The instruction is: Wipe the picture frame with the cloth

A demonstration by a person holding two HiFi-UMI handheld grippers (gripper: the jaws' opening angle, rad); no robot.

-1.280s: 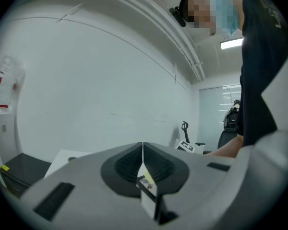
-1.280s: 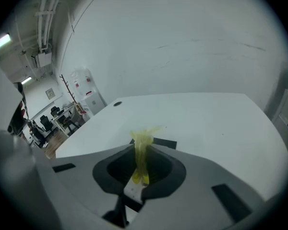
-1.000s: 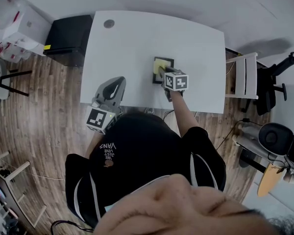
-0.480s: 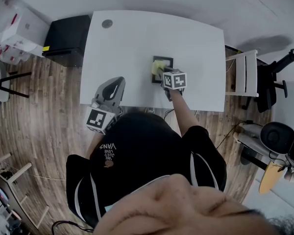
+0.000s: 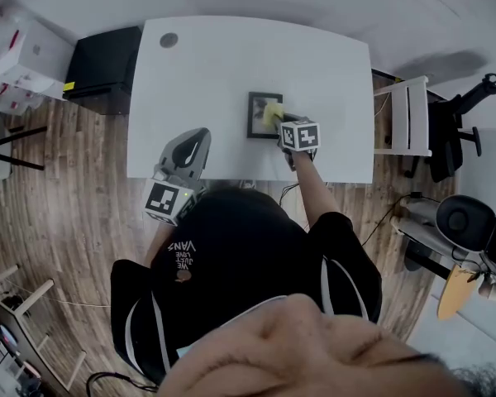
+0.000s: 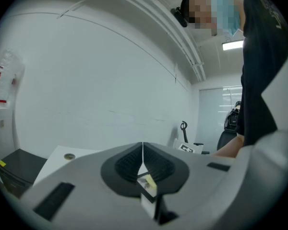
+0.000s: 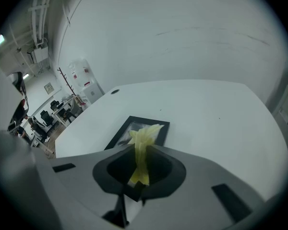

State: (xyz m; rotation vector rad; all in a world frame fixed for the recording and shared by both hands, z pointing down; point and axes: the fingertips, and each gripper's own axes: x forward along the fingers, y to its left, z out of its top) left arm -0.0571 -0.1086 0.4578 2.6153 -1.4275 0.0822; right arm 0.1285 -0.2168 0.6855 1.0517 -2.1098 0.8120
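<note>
A black picture frame (image 5: 259, 114) (image 7: 134, 131) lies flat on the white table (image 5: 231, 64). My right gripper (image 5: 283, 125) (image 7: 143, 150) is shut on a yellow cloth (image 5: 274, 112) (image 7: 143, 147), and the cloth's free end rests on the frame's right part. My left gripper (image 5: 190, 150) (image 6: 142, 153) is shut with nothing in it. It hovers at the table's near left edge, well away from the frame.
A black cabinet (image 5: 101, 77) stands left of the table, with white boxes (image 5: 21, 52) beyond it. A white chair (image 5: 403, 126) and a dark office chair (image 5: 459, 122) stand to the right. A round grommet (image 5: 169, 40) sits in the table's far left corner.
The right gripper has drawn the cloth across the frame, from its middle to its right side. The left gripper has stayed where it was.
</note>
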